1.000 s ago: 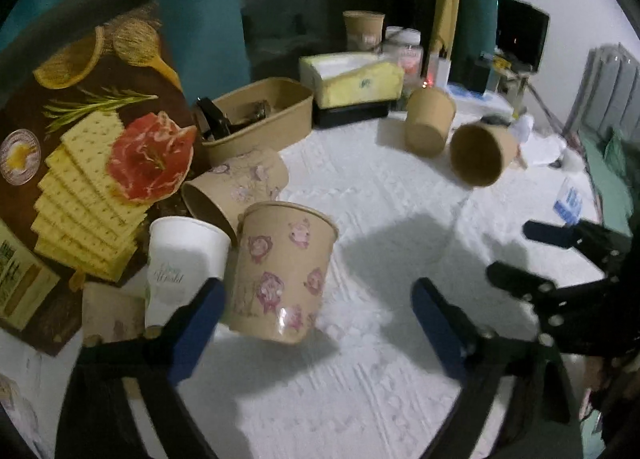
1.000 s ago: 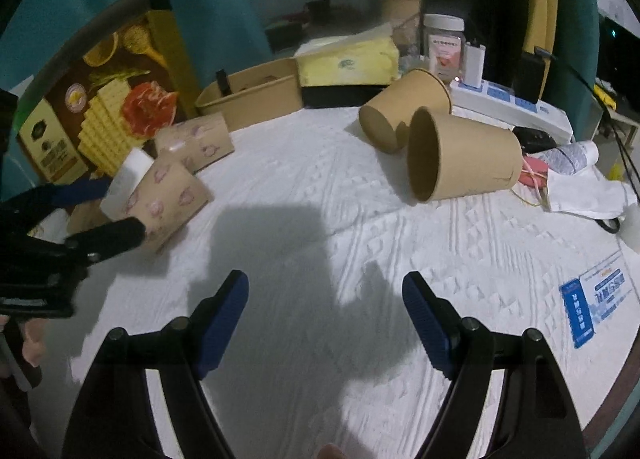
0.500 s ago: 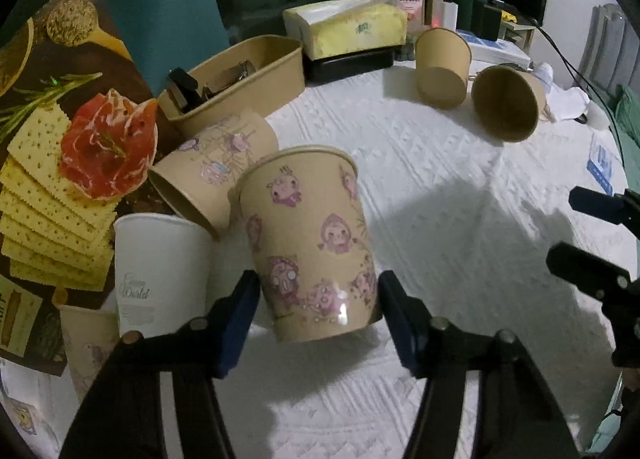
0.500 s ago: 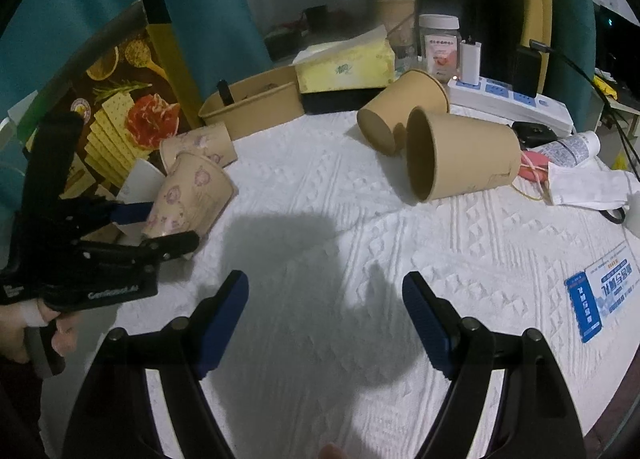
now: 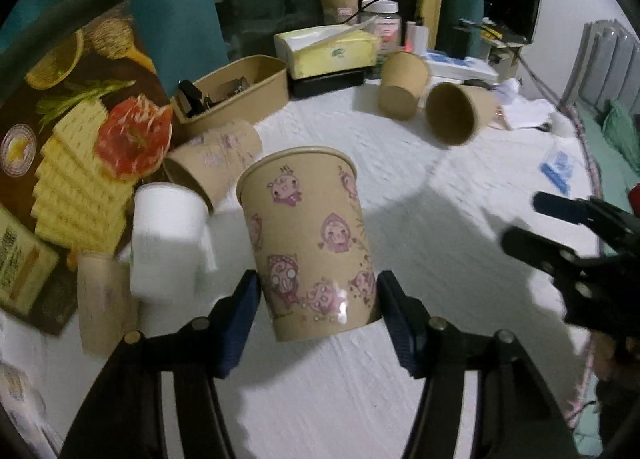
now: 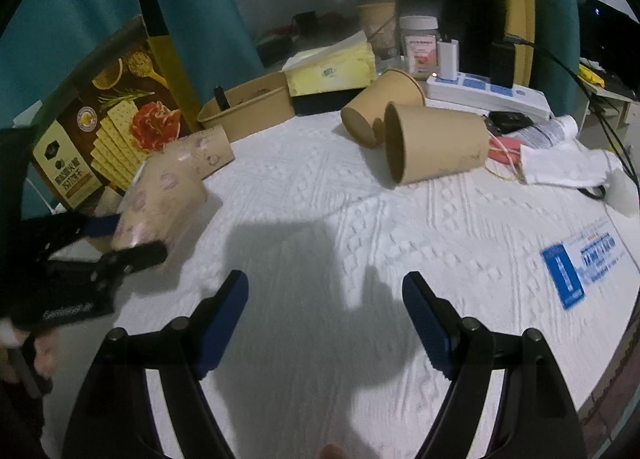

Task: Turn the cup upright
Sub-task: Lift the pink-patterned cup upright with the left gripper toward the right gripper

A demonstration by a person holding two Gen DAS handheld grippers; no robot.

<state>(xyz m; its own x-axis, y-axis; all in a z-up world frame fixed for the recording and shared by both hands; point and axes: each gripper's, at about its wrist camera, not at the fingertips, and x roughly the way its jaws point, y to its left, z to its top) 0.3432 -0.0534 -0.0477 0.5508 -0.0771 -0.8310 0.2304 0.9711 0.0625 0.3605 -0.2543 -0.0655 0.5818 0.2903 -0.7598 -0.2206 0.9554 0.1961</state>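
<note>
Left gripper (image 5: 318, 309) clamped on the patterned paper cup (image 5: 308, 235), blue fingers (image 5: 240, 317) pressing both sides near its base. Cup held rim-up with a slight tilt, base apparently clear of the white textured table (image 5: 420, 187), near the table's left side. From the right wrist view, same cup (image 6: 160, 203) seen blurred at far left, pinched in the left gripper (image 6: 124, 241).

Right gripper (image 6: 324, 319) hanging over bare cloth near the table's middle, fingers (image 6: 222, 317) wide apart, nothing between them.

Just left of the held cup: a white paper cup (image 5: 166, 235), blurred, and behind it a second patterned cup (image 5: 216, 157) lying on its side with mouth toward the near left. Farther back, a brown paper tray (image 5: 240, 89) and a yellow tissue box (image 5: 332, 51). At far right, two plain brown cups: one (image 5: 402, 89) apparently mouth-down, one (image 5: 456, 115) lying on its side with its mouth toward the camera. A cracker box (image 6: 108, 115) propped along the left edge.
</note>
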